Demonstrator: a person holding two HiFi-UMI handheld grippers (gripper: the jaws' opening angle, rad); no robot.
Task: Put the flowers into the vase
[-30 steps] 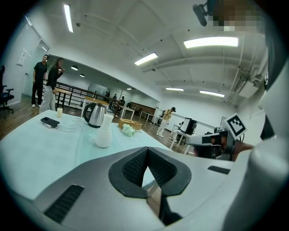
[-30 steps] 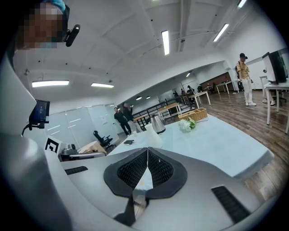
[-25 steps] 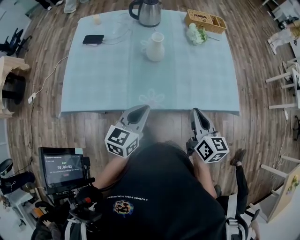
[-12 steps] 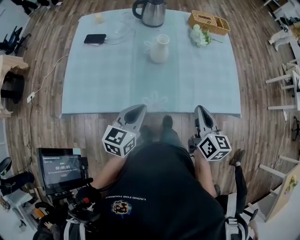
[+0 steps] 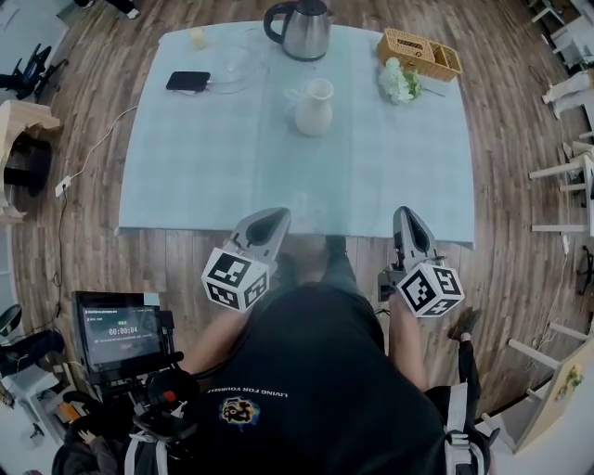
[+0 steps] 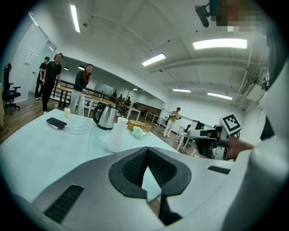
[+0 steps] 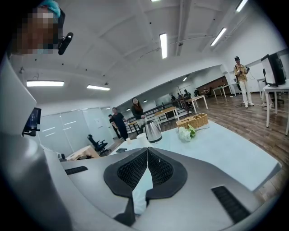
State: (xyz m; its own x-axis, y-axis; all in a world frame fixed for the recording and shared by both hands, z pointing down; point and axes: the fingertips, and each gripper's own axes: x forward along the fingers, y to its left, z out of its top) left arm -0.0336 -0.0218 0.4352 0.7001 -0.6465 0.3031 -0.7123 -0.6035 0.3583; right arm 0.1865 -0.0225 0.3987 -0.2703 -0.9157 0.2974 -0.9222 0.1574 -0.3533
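A white vase (image 5: 313,107) stands upright at the far middle of the pale blue table (image 5: 213,176). White flowers with green leaves (image 5: 399,82) lie at the far right, beside a wicker basket. Both grippers hover at the table's near edge, far from both objects. My left gripper (image 5: 269,223) is shut and holds nothing, and so is my right gripper (image 5: 411,227). The left gripper view shows the vase (image 6: 118,137) and flowers (image 6: 139,132) beyond the closed left gripper (image 6: 147,150). In the right gripper view the flowers (image 7: 185,133) lie past the closed right gripper (image 7: 147,149).
A steel kettle (image 5: 302,26) stands behind the vase, with the wicker basket (image 5: 419,51) at the far right corner. A black phone (image 5: 187,81), a glass dish (image 5: 239,65) and a small candle (image 5: 197,37) sit far left. A screen on a stand (image 5: 121,332) is near left. People stand beyond the table.
My right gripper has shifted slightly right and forward to the table's near edge. The left gripper has barely moved. Both stay shut.
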